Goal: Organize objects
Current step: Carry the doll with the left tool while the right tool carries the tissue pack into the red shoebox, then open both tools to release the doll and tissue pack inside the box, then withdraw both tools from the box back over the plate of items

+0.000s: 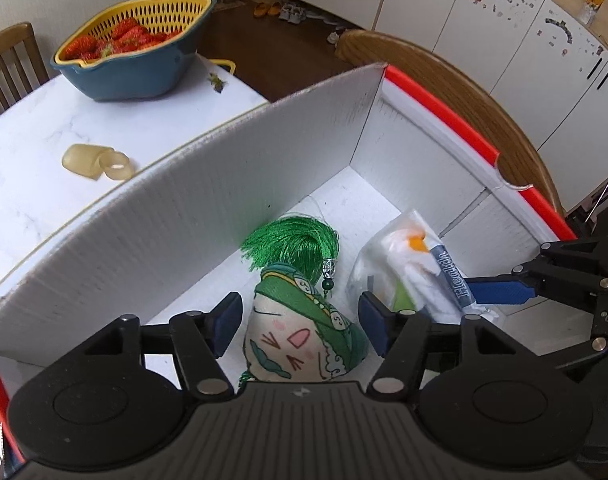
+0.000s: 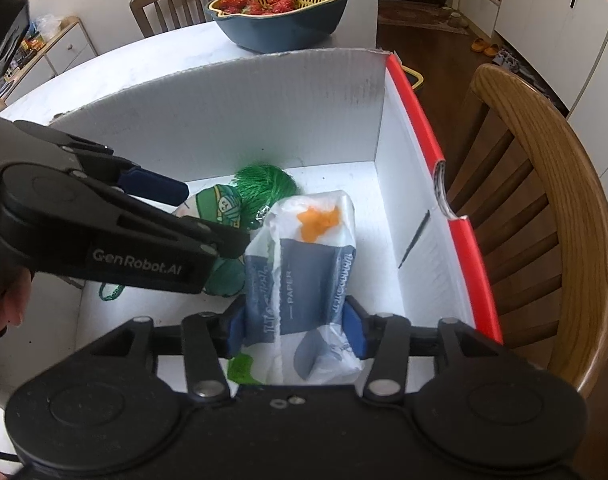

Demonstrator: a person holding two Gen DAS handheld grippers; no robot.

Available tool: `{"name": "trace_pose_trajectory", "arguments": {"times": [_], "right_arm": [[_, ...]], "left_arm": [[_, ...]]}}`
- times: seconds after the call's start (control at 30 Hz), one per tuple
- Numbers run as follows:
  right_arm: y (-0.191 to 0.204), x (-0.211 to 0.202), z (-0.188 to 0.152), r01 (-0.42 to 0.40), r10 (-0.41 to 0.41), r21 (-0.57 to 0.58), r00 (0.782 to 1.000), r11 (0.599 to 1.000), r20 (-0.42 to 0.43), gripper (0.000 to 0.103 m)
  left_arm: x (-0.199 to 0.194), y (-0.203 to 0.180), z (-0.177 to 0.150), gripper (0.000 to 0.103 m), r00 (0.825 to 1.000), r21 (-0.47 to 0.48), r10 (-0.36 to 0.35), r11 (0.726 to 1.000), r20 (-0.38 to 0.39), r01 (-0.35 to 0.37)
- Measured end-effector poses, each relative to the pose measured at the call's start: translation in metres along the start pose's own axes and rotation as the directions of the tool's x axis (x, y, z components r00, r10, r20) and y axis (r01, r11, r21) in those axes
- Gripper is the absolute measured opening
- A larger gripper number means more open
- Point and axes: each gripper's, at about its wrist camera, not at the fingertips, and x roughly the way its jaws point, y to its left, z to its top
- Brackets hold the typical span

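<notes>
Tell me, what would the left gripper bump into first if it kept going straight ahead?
Probably the green plush charm: it lies right between the open fingers of the left gripper. Past it sits its green tassel, then the white box wall. Depth is hard to judge.

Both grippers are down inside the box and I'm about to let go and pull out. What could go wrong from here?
1. The left gripper and right gripper sit close together inside the white box; lifting both at once could make them collide.
2. The green tassel of the plush sachet lies loose near the tissue pack; it may snag on a finger.
3. The box's tall wall could catch a rising gripper.
</notes>
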Motion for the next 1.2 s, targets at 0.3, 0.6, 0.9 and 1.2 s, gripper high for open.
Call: {"name": "trace_pose_trajectory", "arguments": {"times": [0.3,0.6,0.9,1.2], "right_arm": [[0.008,-0.027,-0.002,0.027,-0.028,0.013,0.997,1.0,0.066,0.069],[0.023,-0.065,-0.01,0.045,-0.053,0.061,0.989,0.997,0.139,0.073],[0.065,-0.098,-0.021,0.066,-0.081,0.08,0.974,0.995,0.21,0.077],[0.117,-0.125,-0.037,0.03,-0.063,0.115,0.952,0.993,0.299,0.082]], "left_arm": [[-0.033,0.006,-0.007,0.064,0.996,-0.01,-0.035,0.999,0.079,0.036],[-0.08,0.013,-0.024,0.064,0.983,0.022,-0.073,0.997,0.168,0.07],[-0.131,0.028,-0.052,0.071,0.963,0.062,-0.122,0.992,0.241,0.11],[-0.185,0.062,-0.092,0.082,0.94,0.078,-0.128,0.991,0.317,0.109]]}}
